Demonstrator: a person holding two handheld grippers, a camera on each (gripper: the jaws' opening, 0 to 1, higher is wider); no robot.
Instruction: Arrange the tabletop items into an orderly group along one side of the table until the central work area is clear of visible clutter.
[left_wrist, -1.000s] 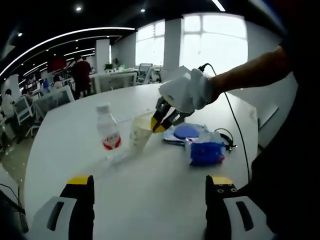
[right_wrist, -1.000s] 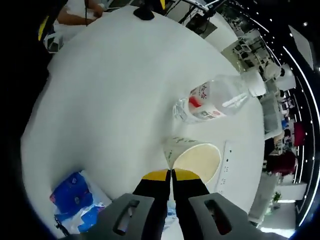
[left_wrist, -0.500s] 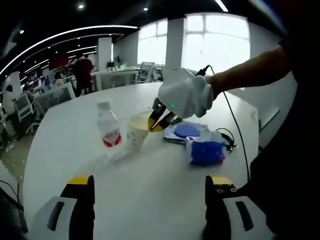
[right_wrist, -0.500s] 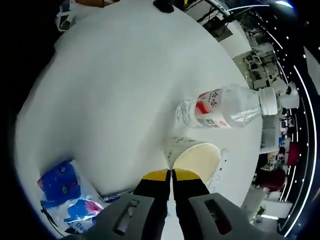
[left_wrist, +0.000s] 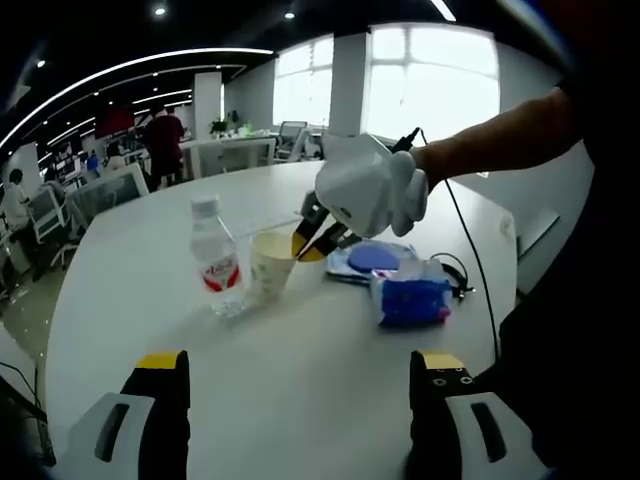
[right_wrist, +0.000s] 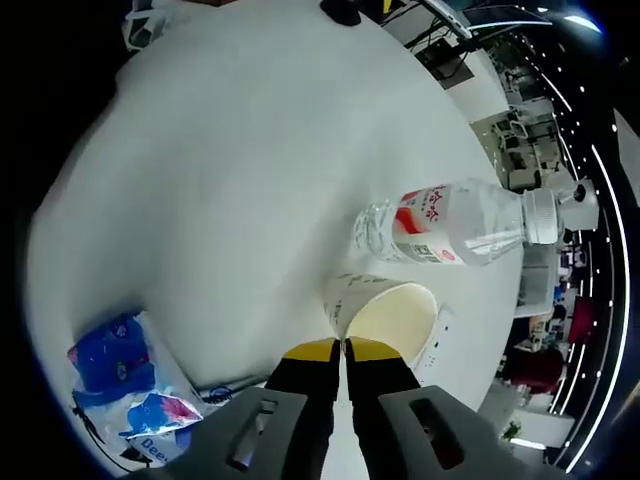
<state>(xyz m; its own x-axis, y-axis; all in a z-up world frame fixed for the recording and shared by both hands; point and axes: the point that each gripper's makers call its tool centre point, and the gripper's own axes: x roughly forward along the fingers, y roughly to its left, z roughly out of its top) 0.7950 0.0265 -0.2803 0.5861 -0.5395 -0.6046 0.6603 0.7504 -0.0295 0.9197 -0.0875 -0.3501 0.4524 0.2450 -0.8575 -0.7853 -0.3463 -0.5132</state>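
Right gripper (right_wrist: 343, 349) pinches the upright paper cup's (left_wrist: 270, 266) rim, mouth upward, mid-frame; left gripper (left_wrist: 298, 375) gapes empty

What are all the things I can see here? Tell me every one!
water bottle: one, clear with a red label and white cap, upright on the table beside the cup
paper cup: one, pale cream, rim pinched by the right tool
blue packets: a small pile, blue, right of the cup
black cable: one, behind the packets
table: one, white
right tool: one, yellow-tipped, shut on the cup rim
left tool: one, yellow-tipped, jaws wide apart, nothing between them
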